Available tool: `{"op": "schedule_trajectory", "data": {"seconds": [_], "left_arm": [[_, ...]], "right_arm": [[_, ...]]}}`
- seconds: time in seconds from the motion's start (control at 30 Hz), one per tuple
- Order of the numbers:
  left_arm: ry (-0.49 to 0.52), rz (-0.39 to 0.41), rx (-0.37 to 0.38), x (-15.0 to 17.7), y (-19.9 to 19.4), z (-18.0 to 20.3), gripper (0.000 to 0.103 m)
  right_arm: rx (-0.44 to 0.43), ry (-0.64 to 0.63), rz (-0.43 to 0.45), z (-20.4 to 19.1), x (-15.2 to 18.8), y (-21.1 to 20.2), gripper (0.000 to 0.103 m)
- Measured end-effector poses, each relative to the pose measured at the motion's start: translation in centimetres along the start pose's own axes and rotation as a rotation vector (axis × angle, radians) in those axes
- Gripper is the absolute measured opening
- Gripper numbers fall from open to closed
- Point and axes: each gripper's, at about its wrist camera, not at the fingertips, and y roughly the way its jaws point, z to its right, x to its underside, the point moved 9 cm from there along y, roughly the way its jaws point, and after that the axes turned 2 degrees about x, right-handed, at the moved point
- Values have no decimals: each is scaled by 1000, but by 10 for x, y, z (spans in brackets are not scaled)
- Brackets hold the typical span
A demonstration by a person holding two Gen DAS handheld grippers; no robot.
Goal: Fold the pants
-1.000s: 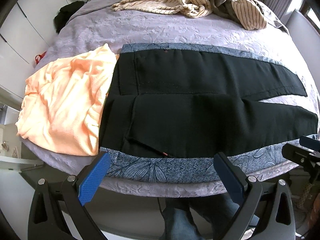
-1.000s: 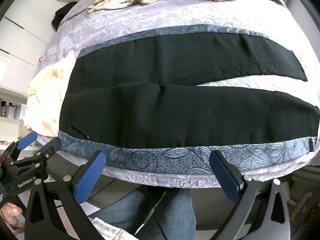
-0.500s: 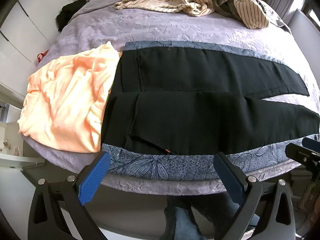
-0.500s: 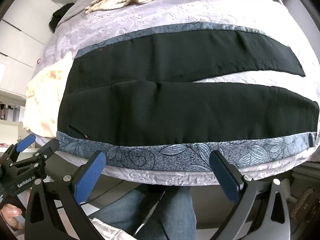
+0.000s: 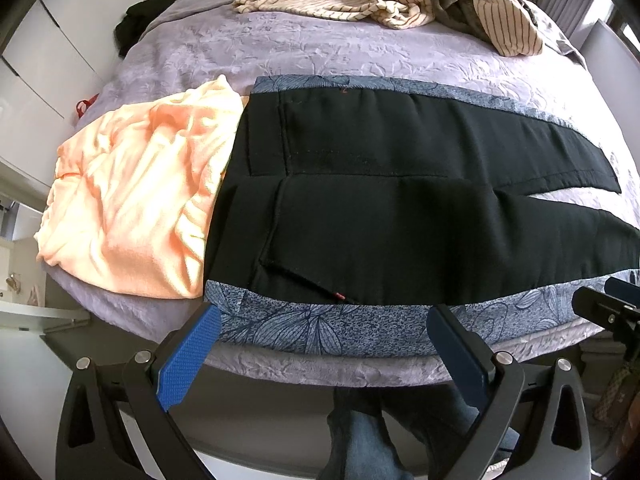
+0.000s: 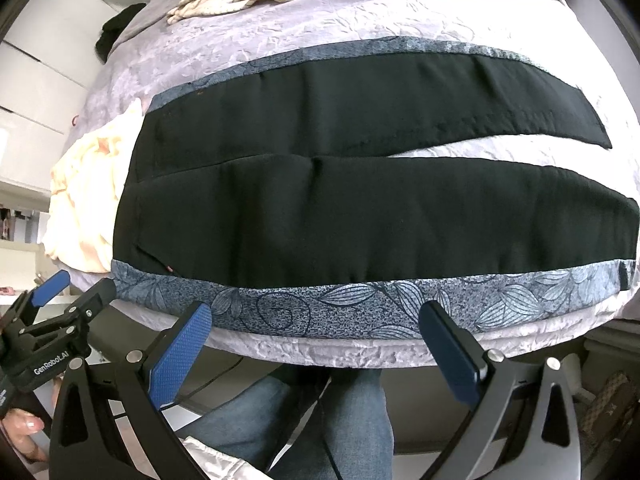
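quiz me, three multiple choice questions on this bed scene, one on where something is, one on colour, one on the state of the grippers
1. Where does the peach garment lie relative to the black pants?
A. beside their waist end
B. on top of their legs
C. on the floor

2. What colour is the patterned band along the pants' near edge?
A. red
B. blue-grey
C. yellow

3. How do the left gripper and right gripper stand?
A. both shut on the pants
B. one shut on the pants, one open
C. both open, holding nothing

Answers: 1 A, the peach cloth touches the waistband side. 2 B, a blue-grey leaf print shows there. 3 C, each pair of fingers is spread wide before the bed edge, with nothing between them.
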Motion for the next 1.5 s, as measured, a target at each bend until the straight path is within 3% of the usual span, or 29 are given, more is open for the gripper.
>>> {"op": "schedule_trajectory", "data": {"seconds": [0.33,0.93,1.5], "left_arm": [[11,-3,-15,5,4,-4,103],[-24,-47,-51,3,50,-18,103],[-60,-86,-66,8,79,-17,103]], "right_arm": [[-22,35,4,4,2,4,103],[-184,135,-37,6,2,53,103],[-224,165,-52,17,-1,77,103]]}}
